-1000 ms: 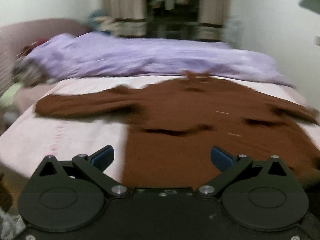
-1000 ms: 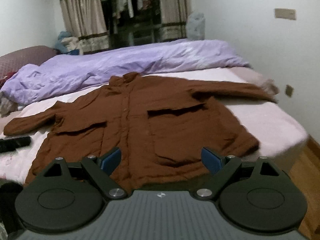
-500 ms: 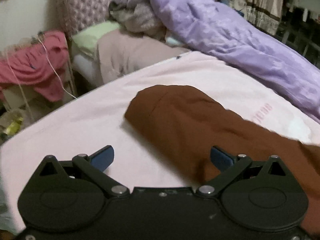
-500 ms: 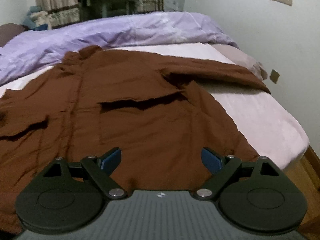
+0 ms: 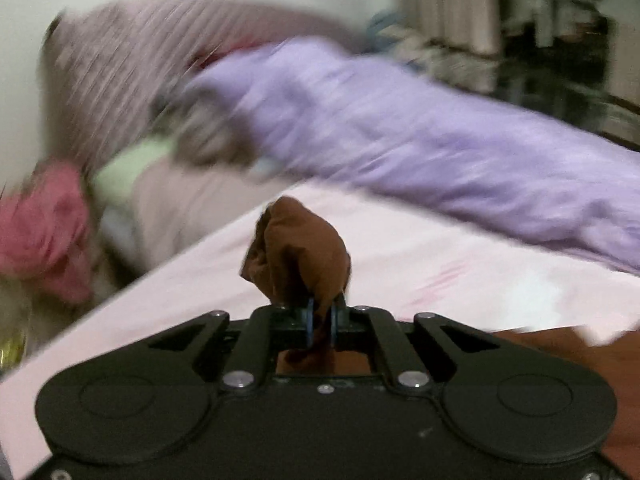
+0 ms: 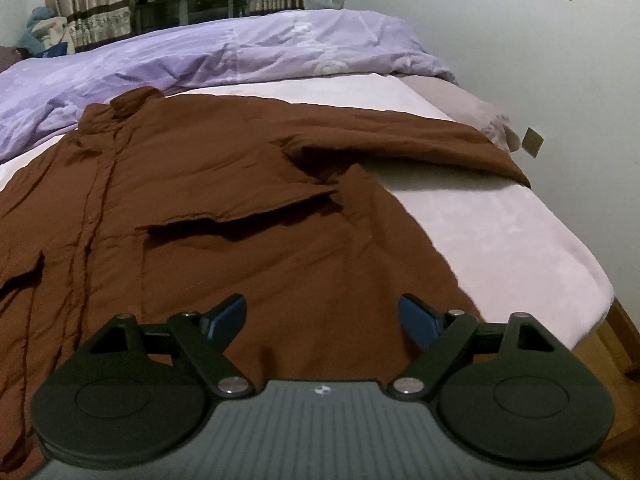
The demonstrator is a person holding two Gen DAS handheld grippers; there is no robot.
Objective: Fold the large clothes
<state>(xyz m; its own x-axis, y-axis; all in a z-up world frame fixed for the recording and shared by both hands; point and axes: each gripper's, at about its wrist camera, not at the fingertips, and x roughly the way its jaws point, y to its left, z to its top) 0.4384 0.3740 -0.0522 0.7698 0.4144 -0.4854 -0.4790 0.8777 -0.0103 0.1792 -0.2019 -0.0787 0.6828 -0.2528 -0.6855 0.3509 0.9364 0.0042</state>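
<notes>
Since half a second ago, my left tongs (image 5: 320,322) have closed from wide apart onto the cuff of the brown coat's sleeve (image 5: 298,252), which bunches ahead of the fingers, lifted off the pink sheet (image 5: 400,256) so it can, I judge, be carried across the body. My right tongs (image 6: 322,316) hover wide and empty above the brown coat (image 6: 240,208), spread flat on the bed below the purple duvet (image 6: 240,52).
</notes>
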